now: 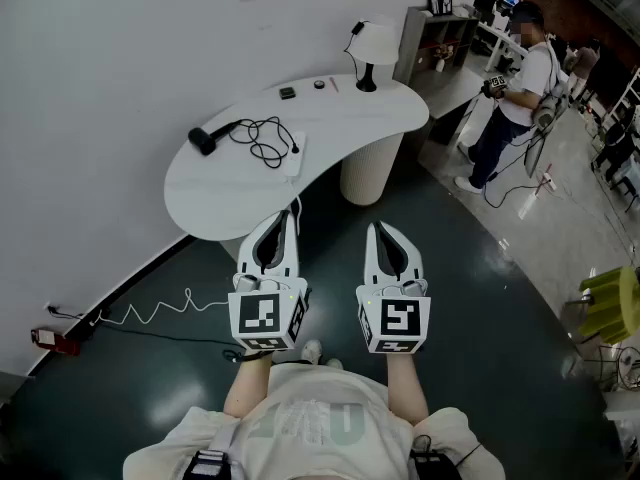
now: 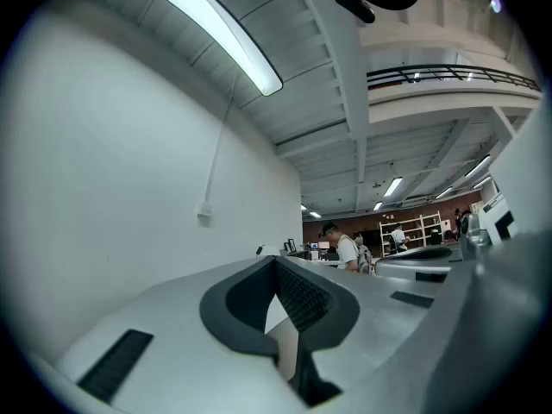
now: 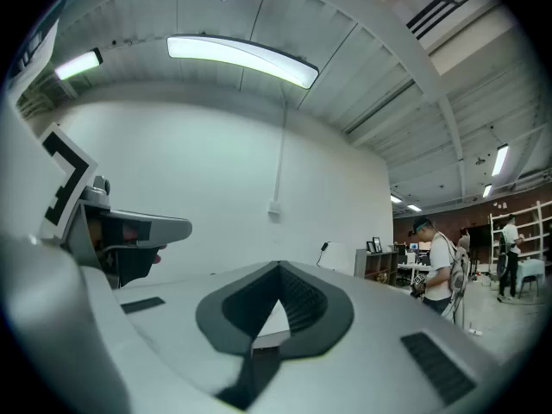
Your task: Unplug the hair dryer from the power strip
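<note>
A black hair dryer (image 1: 205, 140) lies at the left end of a white curved table (image 1: 230, 198), its black cord (image 1: 263, 138) coiled beside it and running to a white power strip (image 1: 294, 155). Both grippers hover side by side in front of the table, well short of it, pointing level. My left gripper (image 1: 283, 217) is shut with nothing held, and so is my right gripper (image 1: 385, 229). In the left gripper view the left gripper (image 2: 278, 262) shows tips together; the right gripper (image 3: 278, 267) looks the same in its own view.
A white lamp (image 1: 372, 48) and small dark items (image 1: 288, 93) sit at the table's far end. A white cable (image 1: 160, 310) snakes over the dark floor toward a red box (image 1: 55, 341) by the wall. A person (image 1: 510, 93) stands at the far right near shelves (image 1: 430, 38).
</note>
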A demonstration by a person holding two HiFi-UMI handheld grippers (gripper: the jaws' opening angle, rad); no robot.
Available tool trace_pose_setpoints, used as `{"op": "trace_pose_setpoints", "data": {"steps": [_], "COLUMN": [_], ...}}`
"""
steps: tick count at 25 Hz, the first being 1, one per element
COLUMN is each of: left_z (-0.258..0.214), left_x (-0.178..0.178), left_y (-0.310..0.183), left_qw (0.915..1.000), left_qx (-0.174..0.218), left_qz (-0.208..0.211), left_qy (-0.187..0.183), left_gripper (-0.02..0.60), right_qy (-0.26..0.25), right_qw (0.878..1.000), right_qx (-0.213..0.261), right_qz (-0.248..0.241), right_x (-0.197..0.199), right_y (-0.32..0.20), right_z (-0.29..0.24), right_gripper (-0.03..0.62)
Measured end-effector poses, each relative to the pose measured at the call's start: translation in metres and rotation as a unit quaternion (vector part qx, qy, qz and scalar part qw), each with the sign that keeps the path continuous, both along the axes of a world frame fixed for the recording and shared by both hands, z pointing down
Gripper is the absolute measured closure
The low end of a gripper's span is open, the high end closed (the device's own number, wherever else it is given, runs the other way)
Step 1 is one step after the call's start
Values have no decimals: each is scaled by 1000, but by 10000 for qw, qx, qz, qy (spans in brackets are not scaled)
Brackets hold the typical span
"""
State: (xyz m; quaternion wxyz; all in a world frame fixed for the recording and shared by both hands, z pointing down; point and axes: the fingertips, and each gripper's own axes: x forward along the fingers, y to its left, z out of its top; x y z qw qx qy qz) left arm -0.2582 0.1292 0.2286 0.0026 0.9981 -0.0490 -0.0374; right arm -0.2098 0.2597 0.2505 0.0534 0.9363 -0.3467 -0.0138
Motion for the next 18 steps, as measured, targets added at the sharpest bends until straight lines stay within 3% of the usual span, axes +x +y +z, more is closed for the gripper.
{"op": "trace_pose_setpoints", "data": {"steps": [18], "left_z": [-2], "left_x": [23], "left_y": [-51], "left_qw": [9999], "left_qx": [-13], "left_qz": [32], "left_qy": [117], "left_gripper": [577], "right_qy": [-67], "right_qw": [9999], "right_qx": [95], "right_qz": [-6], "right_x": [37], "right_y": [-36], "right_z": [1], "right_gripper": [591]}}
